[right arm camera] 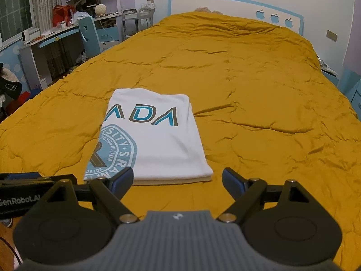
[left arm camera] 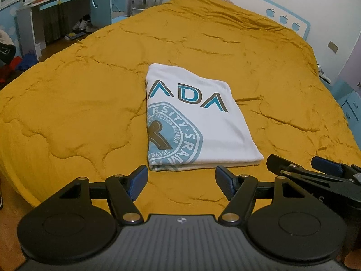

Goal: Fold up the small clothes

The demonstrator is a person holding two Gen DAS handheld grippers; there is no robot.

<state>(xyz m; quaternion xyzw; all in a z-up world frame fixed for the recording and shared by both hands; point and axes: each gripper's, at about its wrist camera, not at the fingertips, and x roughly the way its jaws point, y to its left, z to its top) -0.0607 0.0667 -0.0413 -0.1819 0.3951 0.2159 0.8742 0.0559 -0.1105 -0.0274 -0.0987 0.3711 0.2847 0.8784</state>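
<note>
Folded white cotton T-shirt with blue-and-brown print (left arm camera: 198, 122) lies flat on my wrinkled mustard-yellow quilted bedspread (left arm camera: 79, 103), both grippers off it.

My left gripper (left arm camera: 181, 181) has its blue-padded fingers (left arm camera: 137, 180) spread wide, holding nothing, just short of the shirt's near edge. My right gripper (right arm camera: 177, 181) is also spread and empty, its left pad over the shirt's near edge in view; contact unclear. Blue-and-white headboard with apple cutouts (right arm camera: 274, 18) sits behind; cluttered white desk (right arm camera: 45, 43) stands left of the bed.

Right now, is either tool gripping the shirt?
No: the left tool and right tool are both open and short of the folded white shirt on the yellow quilt.
</note>
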